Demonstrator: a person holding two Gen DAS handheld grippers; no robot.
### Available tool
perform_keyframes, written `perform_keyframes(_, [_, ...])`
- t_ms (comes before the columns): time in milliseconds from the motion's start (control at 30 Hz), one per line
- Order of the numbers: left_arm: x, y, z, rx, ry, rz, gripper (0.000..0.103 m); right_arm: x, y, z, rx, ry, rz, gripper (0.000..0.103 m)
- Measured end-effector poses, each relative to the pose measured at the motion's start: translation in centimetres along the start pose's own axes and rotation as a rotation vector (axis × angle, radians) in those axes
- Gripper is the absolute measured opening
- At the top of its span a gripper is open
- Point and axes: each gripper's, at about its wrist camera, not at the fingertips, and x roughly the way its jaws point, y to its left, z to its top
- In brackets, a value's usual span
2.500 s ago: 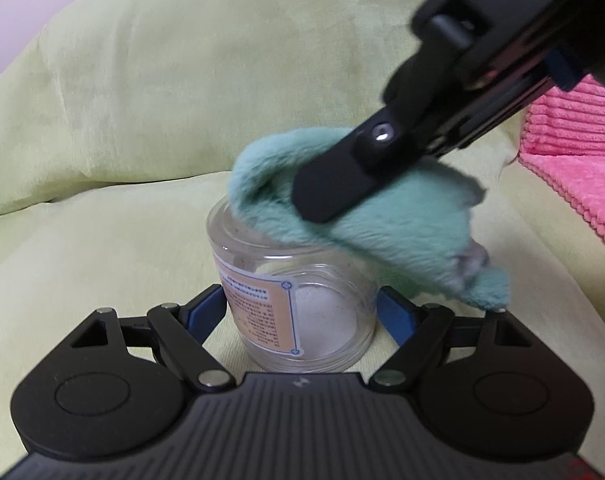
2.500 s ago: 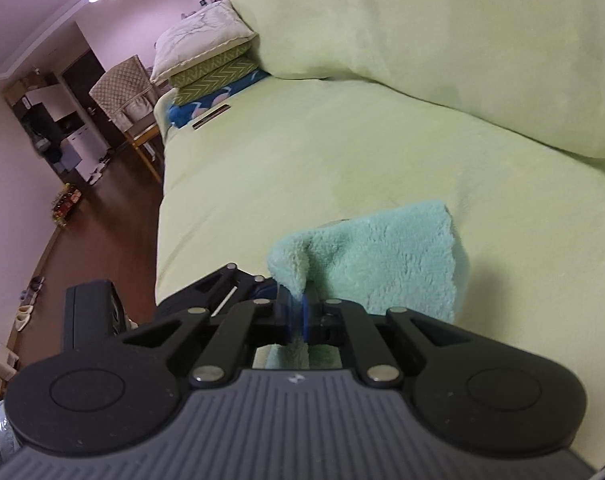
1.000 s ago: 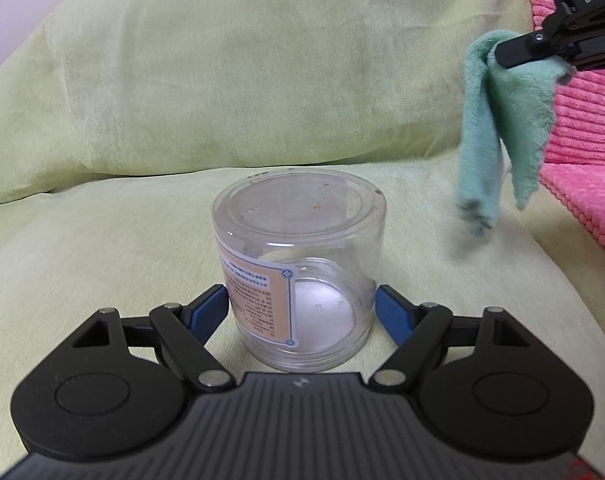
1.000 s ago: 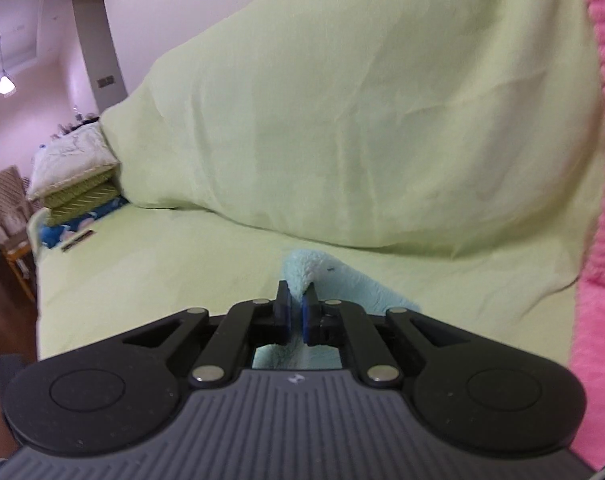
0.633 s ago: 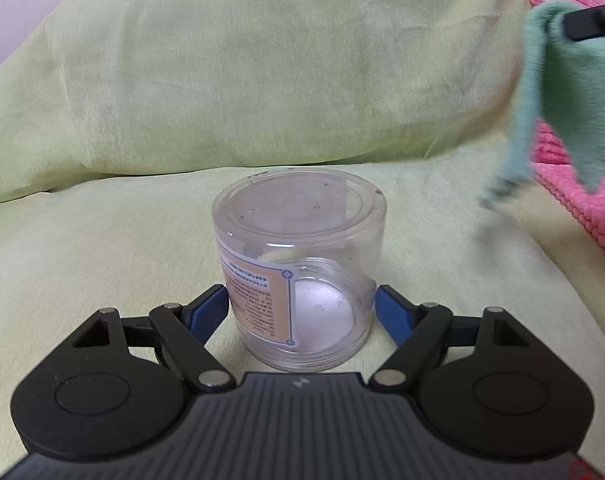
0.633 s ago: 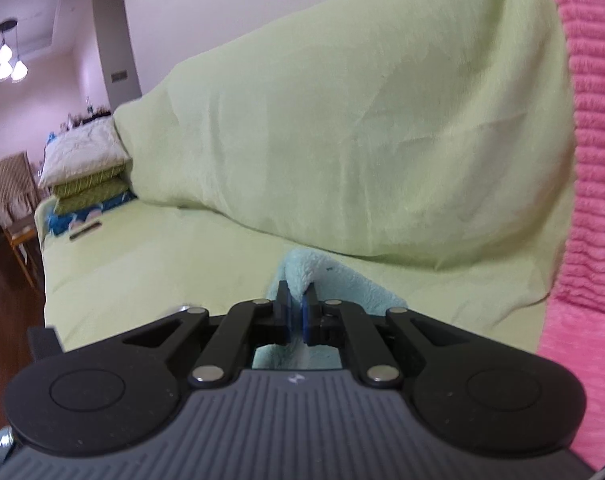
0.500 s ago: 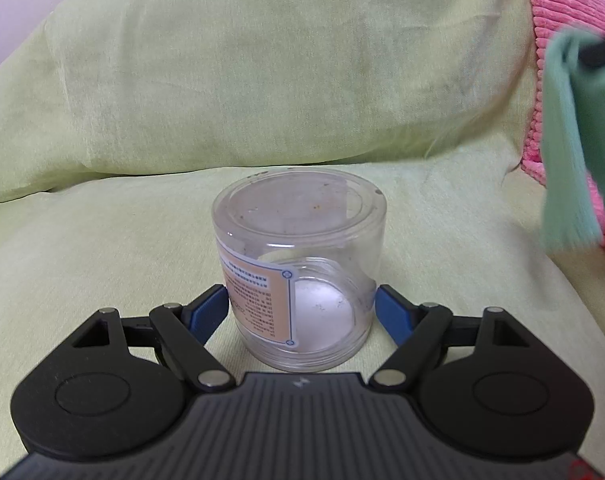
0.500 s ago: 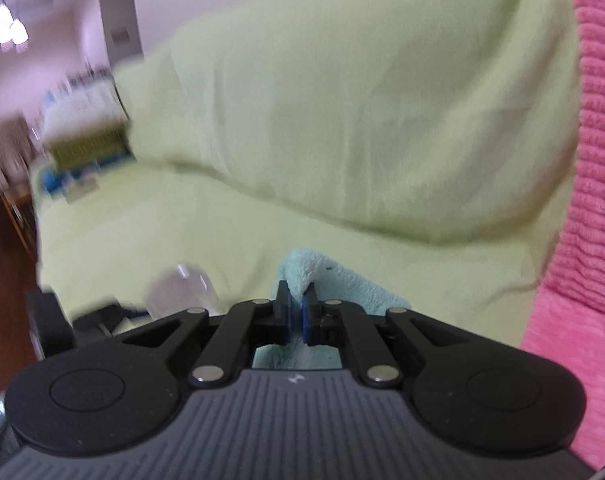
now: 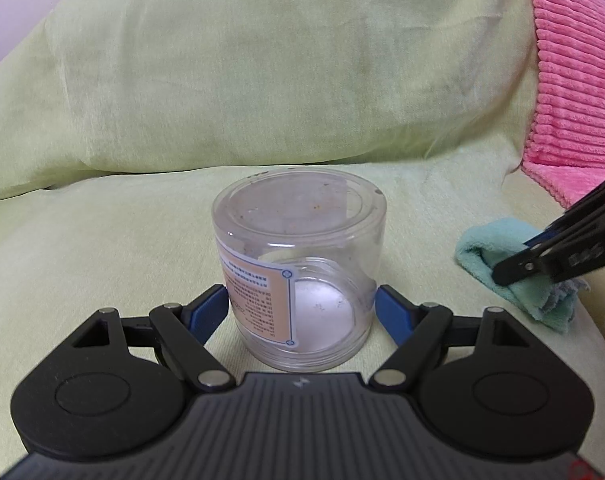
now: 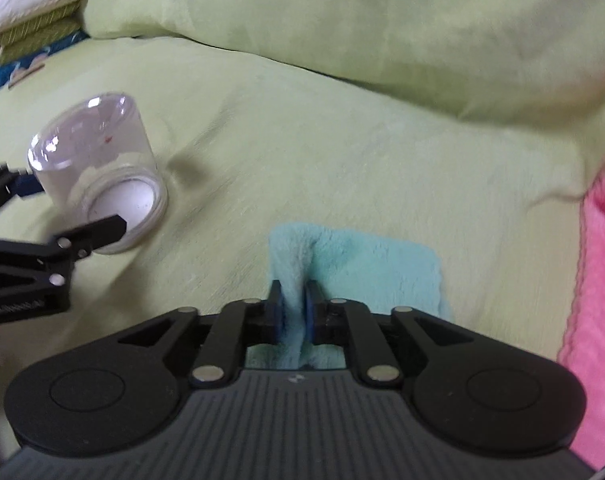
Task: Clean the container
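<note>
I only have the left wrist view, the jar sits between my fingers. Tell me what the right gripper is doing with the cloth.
Observer: The right gripper has its pads pinching a raised fold of the teal cloth; the rest of the cloth lies flat on the green cover.
Operator: Is the cloth touching the jar?
Observer: No. In the right wrist view bare green cover separates the cloth from the clear jar.
Operator: And my left gripper from that side?
Observer: The left gripper has one fingertip in front of the jar's base, jaws spread around it; contact cannot be told.
</note>
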Motion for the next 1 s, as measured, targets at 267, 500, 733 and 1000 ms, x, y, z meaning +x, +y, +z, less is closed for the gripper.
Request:
perform_keyframes(267, [-1.5, -1.5, -0.6, -0.008, 0.013, 0.000, 0.081, -2.7, -1.3, -1.7, 0.097, -0.051, 0.038, 0.023])
perform_keyframes(500, [-2.0, -1.5, -0.9, -0.021, 0.031, -0.007, 0.081, -1.3, -3.4, -1.8, 0.220, -0.032, 0.075, 0.021])
perform_keyframes(733, [-1.4, -1.0, -1.4, -0.076, 0.062, -0.029, 0.083, -4.6, -1.0, 1.2, 0.151, -0.200, 0.236, 0.021])
perform_keyframes(1000, [-0.8, -1.5, -1.5, -0.036, 0.084, -0.033, 0.086, -3.2, 3.1, 5.4, 0.041, -0.288, 0.376, 0.018])
